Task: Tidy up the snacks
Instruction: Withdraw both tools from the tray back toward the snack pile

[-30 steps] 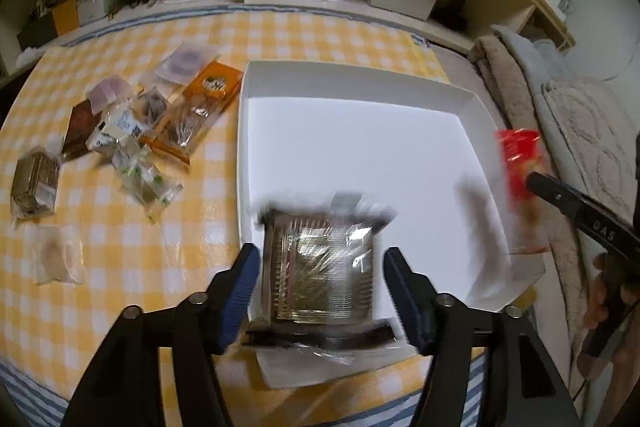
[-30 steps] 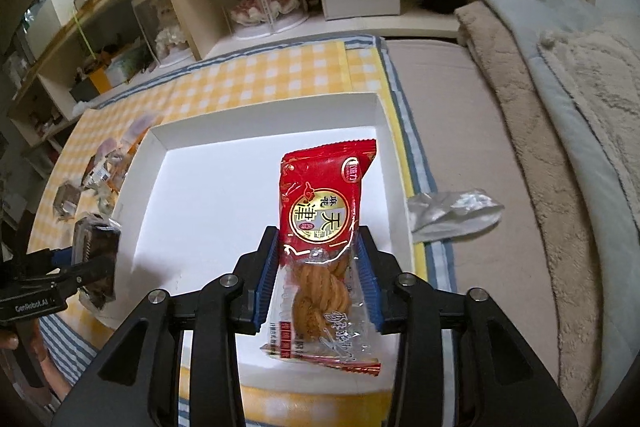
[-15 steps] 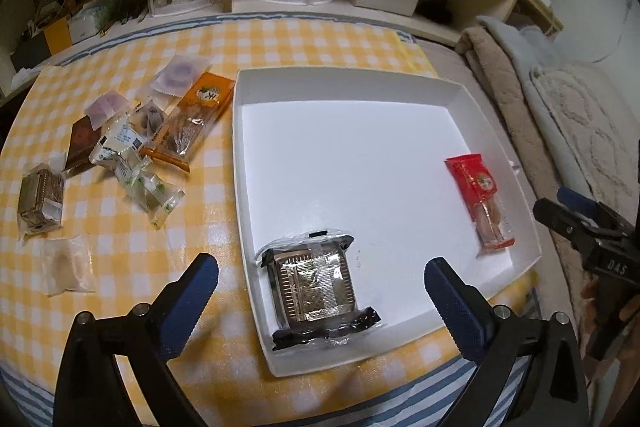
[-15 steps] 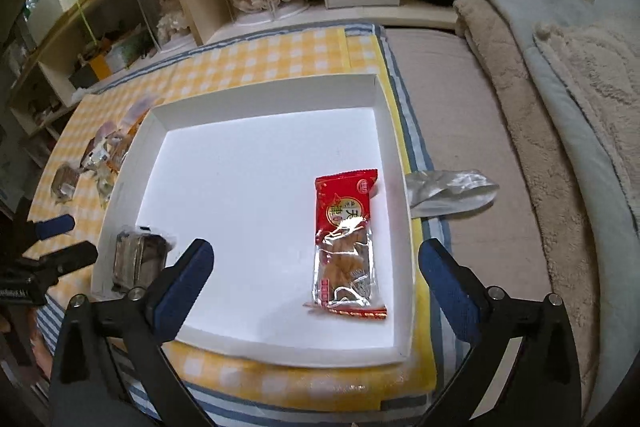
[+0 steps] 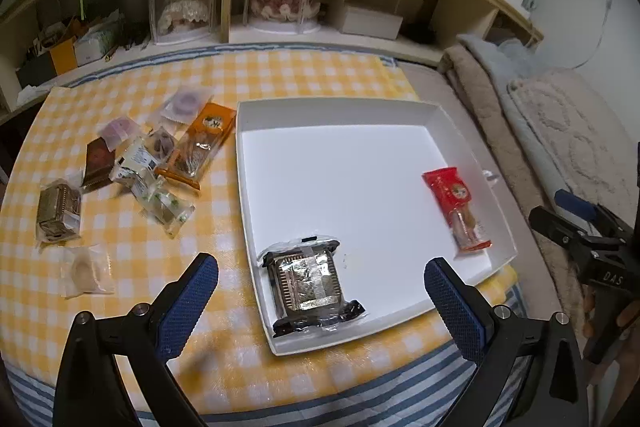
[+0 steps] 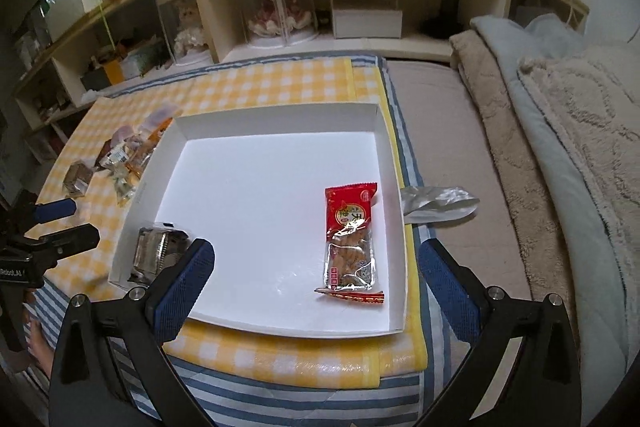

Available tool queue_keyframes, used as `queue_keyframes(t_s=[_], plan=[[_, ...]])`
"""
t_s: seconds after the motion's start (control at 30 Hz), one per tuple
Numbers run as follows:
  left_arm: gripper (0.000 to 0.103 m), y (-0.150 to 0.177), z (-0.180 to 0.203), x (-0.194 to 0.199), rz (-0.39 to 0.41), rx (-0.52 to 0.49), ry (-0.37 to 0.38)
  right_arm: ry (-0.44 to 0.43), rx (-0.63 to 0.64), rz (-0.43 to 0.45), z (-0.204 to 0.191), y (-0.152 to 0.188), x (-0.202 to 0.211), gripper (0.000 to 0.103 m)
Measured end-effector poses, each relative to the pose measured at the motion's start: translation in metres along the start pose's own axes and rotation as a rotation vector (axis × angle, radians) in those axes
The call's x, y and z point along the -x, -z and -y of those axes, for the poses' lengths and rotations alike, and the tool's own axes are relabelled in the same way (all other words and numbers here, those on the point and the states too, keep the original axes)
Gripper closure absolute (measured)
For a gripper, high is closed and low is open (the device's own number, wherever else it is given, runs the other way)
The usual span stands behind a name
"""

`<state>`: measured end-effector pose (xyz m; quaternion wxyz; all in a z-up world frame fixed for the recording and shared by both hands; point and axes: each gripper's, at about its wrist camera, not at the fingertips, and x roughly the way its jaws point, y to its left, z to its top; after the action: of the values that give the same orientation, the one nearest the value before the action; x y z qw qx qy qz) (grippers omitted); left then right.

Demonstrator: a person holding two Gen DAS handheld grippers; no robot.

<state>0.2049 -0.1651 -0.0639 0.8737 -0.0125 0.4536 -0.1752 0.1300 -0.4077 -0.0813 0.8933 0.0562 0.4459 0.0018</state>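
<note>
While angled downward, both hand-held grippers [image 5: 320, 291] [image 6: 316, 275] gape wide.

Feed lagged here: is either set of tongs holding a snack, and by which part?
Nothing held. Left tongs and right tongs gape open above the tray.

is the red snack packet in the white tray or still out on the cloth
In. The red snack packet lies flat on the white tray floor near its right wall, clear of both open grippers.
</note>
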Motion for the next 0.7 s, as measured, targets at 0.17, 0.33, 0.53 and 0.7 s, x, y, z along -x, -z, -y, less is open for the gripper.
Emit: queue_keyframes(t_s=[0.17,0.33,0.53,0.7], plan=[[0.000,0.001,-0.003,0.027,0.041,0.002,0.023,0.008,-0.013,0.028,-0.006,-0.002,0.019,0.000],[0.000,-0.001,-0.011,0.055,0.076,-0.010,0.034,-0.006,-0.031,0.065,-0.013,-0.006,0.043,0.000],[0.000,-0.005,-0.023,0.090,0.129,-0.028,0.023,-0.015,-0.007,0.110,-0.035,-0.017,0.067,0.000],[0.000,-0.006,-0.043,0.116,0.169,-0.039,0.000,-0.030,0.010,0.148,-0.058,-0.029,0.078,0.000]])
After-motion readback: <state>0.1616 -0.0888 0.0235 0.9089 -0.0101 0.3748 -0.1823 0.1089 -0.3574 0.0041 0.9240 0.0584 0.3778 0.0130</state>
